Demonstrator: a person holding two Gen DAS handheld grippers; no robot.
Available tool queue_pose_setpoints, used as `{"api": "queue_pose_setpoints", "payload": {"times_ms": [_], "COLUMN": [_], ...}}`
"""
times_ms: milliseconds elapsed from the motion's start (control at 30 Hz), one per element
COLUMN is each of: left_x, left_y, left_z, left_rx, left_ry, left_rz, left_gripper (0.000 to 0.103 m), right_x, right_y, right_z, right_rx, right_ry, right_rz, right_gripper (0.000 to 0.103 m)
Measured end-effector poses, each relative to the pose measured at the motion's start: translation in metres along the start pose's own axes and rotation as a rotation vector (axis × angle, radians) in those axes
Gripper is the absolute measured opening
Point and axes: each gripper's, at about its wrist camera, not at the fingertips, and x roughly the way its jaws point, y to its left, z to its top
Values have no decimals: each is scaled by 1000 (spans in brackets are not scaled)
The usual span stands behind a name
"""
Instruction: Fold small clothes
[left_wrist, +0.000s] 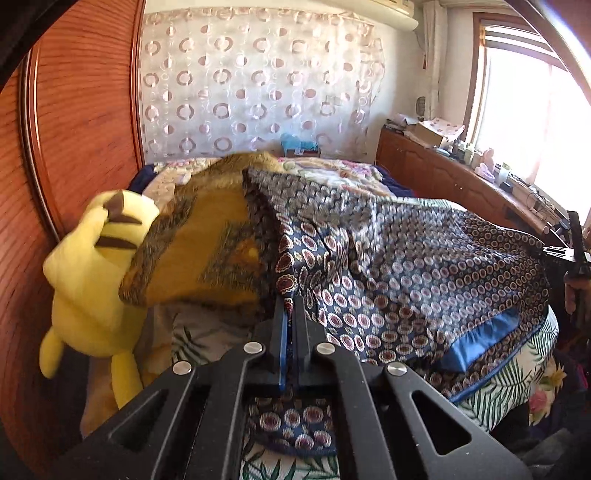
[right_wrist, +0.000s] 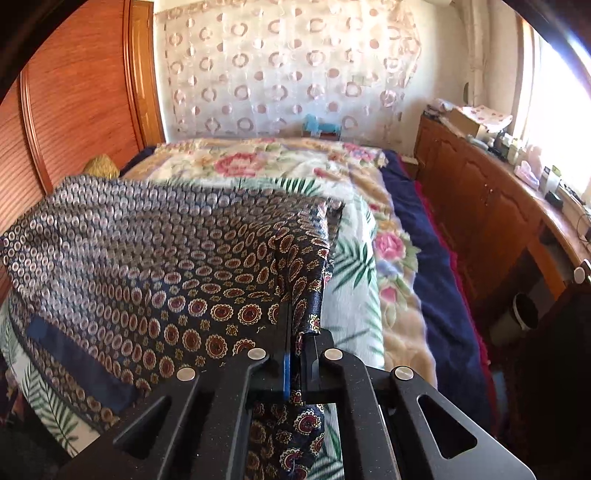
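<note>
- Bedroom scene: bed with white palm-leaf print sheet (right_wrist: 354, 258) and floral blanket (right_wrist: 258, 162), wood wardrobe (left_wrist: 81, 110) on left, sheer circle-pattern curtain (left_wrist: 258, 81) behind, wooden worktop with clutter (right_wrist: 491, 184) under bright window.
- Navy silky patterned garment with red-and-white medallion print and blue trim (left_wrist: 424, 266) draped across near end of bed, partly lifted, motion-blurred.
- Left claw (left_wrist: 290, 317) pressed together, pinching one garment edge; cloth hanging below between the arms.
- Right claw (right_wrist: 297, 350) pressed together, pinching opposite garment corner; fabric trailing down under it too.
- Yellow plush toy with brown stripes (left_wrist: 96, 266) at left of bed, beside mustard-yellow cloth with dark patterned border (left_wrist: 207, 251); mustard cloth overlapping plush, touching navy garment edge.
- Right claw also seen at far right edge of left wrist view, holding same garment.
- Step, judged: both corners gripped, garment raised to spread or carry over for a fold; no fold visibly finished.
- Next, judged: keep both pinches tight, hold edge taut between claws, bring held edge over to far edge, lay flat on sheet.
- Risk, judged: slippery fabric sliding out; catching mustard cloth or plush.
</note>
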Motion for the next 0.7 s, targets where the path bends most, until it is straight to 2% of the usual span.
{"api": "queue_pose_setpoints", "payload": {"times_ms": [100, 200, 400, 567, 633, 667, 700], "left_x": [9, 18, 23, 22, 22, 22, 22], "left_y": [8, 14, 17, 17, 16, 14, 13], "left_z": [-7, -11, -13, -15, -17, -17, -18], "left_rx": [-6, -14, -22, -24, -18, -14, -11], "left_ry": [21, 44, 45, 42, 44, 45, 45], "left_rz": [20, 37, 51, 50, 48, 47, 48], "left_gripper": [2, 2, 2, 2, 2, 2, 2], "right_x": [8, 11, 10, -1, -4, -6, -11], "right_y": [-1, -7, -8, -10, -9, -8, -5], "right_z": [-5, -2, 2, -7, -13, -17, -22], "right_rx": [5, 42, 60, 59, 73, 84, 94], "right_ry": [15, 19, 5, 1, 3, 4, 3], "right_rz": [-21, -36, -1, -18, -32, -28, -14], "right_gripper": [3, 15, 16, 16, 32, 51, 59]}}
